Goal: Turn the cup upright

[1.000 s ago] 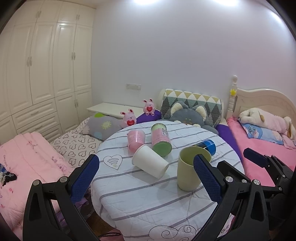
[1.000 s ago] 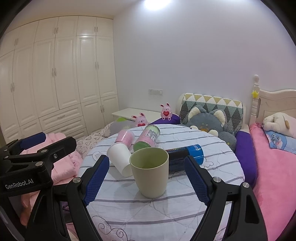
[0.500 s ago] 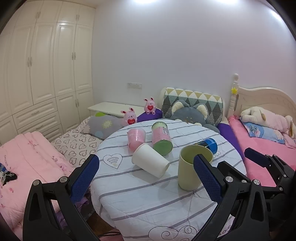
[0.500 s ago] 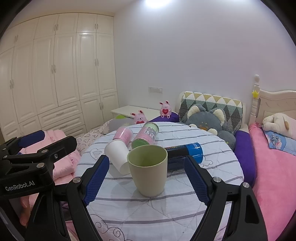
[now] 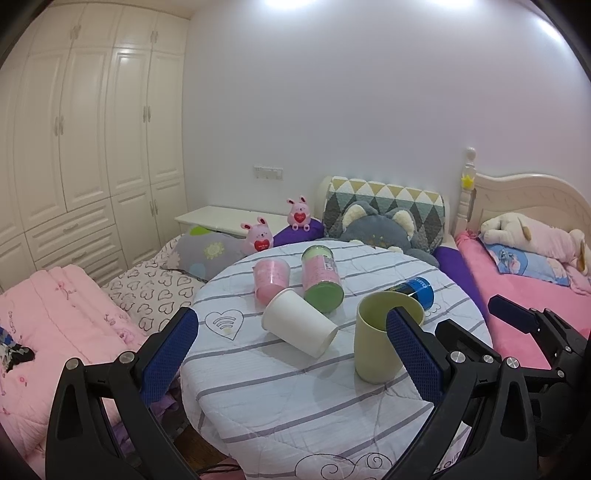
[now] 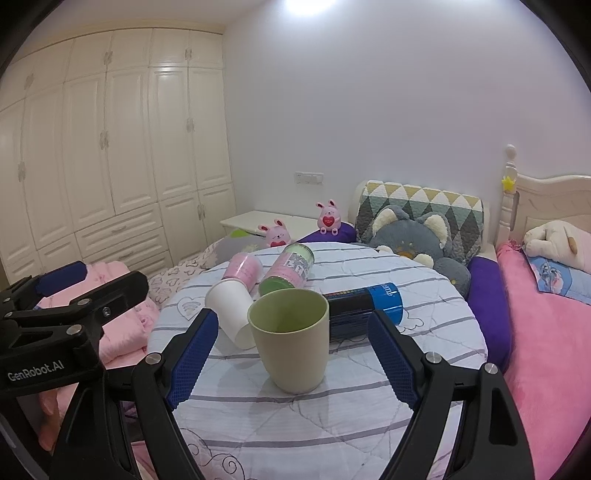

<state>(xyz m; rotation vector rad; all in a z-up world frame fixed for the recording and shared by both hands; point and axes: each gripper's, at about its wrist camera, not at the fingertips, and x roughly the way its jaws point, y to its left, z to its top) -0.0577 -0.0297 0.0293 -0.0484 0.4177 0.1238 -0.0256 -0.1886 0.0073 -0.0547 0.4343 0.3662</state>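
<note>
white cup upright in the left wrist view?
No, the white cup lies on its side on the table, next to the upright green cup.

I see a bedroom with a plain white wall point(image 5: 351, 110) and a bright ceiling light point(image 6: 310, 5). Cream wardrobes point(image 5: 85, 147) with drawers fill the left side. A cream headboard point(image 5: 532, 199) stands on the right behind a pink bed point(image 6: 546, 332). A low white nightstand point(image 5: 225, 218) sits against the wall, below a wall socket point(image 5: 268, 172).
</note>
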